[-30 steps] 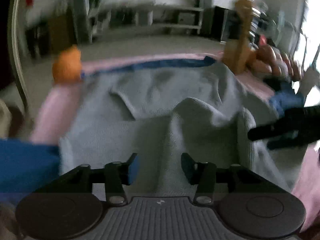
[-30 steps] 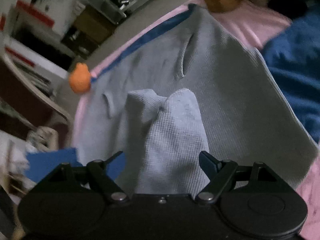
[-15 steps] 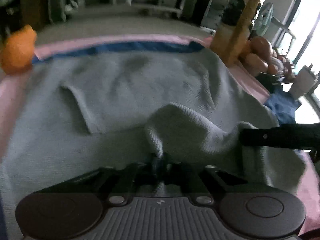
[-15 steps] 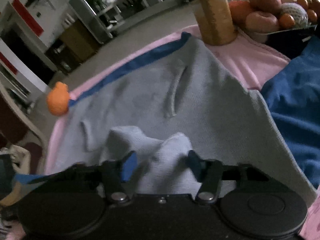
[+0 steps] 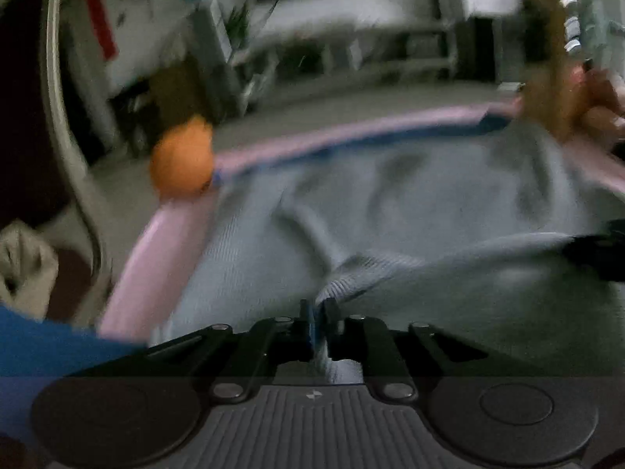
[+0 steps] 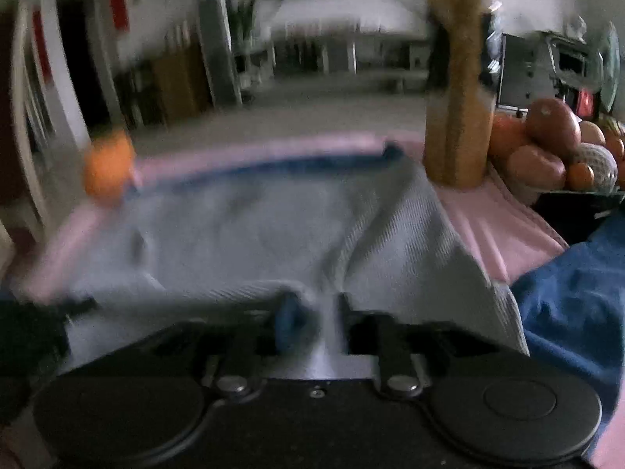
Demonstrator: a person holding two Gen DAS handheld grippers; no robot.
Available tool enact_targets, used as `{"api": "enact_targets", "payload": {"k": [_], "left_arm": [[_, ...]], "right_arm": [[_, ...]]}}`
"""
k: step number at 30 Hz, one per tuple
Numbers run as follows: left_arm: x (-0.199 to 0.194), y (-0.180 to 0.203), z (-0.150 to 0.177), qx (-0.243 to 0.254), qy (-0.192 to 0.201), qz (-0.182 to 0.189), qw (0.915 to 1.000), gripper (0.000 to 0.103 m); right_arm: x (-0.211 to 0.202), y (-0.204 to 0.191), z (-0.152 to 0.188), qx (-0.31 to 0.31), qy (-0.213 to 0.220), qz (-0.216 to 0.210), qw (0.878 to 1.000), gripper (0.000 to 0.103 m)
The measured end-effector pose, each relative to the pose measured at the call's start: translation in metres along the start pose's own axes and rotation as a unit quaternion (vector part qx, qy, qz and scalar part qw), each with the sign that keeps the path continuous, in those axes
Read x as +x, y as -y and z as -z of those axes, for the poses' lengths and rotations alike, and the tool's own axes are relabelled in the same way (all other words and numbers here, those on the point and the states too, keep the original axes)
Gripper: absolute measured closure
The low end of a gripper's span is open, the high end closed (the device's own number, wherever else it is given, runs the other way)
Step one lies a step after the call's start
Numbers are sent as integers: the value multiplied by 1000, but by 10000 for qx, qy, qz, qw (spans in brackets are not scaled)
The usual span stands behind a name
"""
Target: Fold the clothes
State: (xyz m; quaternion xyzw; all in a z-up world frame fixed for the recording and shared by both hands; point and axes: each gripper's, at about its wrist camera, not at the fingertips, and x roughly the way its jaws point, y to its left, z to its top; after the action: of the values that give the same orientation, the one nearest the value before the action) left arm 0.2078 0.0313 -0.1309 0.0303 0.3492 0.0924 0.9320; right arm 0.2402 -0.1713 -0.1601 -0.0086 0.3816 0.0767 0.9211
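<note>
Left wrist view: left gripper (image 5: 315, 308) pinched tight on a raised fold of the grey garment (image 5: 410, 203).
Orange object (image 5: 183, 162): at the far left corner of the pink surface (image 5: 152, 250).
Grey garment: spread over the pink surface, its near edge lifted.
Right gripper (image 6: 314, 312): narrowed onto a grey fold between its fingers.
Tan upright object (image 6: 457, 117): far right edge.
Fruit pile (image 6: 554, 144): beside it.
Blue cloth (image 6: 578, 305): near right edge, touching the garment.
</note>
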Motion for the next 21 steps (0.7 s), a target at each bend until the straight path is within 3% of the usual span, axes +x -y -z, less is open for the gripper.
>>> {"api": "enact_targets", "payload": {"k": [1,2,5,7,11,12,15,18,20,21], "left_arm": [[3,-6,-1,-133,-115,-64,9998,71],[6,-12,-3,-266,-230,-129,9993,67],[-3,-32,-10,-564,-359,-327,9972,72],[-10,-28,-3,-421,-422,-203,9980,74],[-18,-14,16,-8,-587,161,9981,73],[-20,-10,20,95,-628,253,9977,73],[-26,0,34,405,-750,525,9950,72],[-33,11,48,713,-871,797,9904,81],[-35,15,55,844,-932,912,9879,80],[-35,14,55,829,-941,900,9880,79]], "right_arm": [[3,0,2,-75,-97,148,9998,56],[1,2,2,-66,-121,188,9997,55],[-21,11,-4,116,58,134,9998,47],[-36,21,-6,302,169,131,9993,37],[-53,50,-2,960,-135,-412,9944,37],[-52,59,2,1199,-357,-625,9902,41],[-35,74,18,1772,-974,-1120,9729,65],[-16,85,34,2235,-1499,-1521,9510,65],[-7,82,39,2340,-1590,-1628,9452,65],[-7,80,40,2359,-1528,-1661,9452,88]]}}
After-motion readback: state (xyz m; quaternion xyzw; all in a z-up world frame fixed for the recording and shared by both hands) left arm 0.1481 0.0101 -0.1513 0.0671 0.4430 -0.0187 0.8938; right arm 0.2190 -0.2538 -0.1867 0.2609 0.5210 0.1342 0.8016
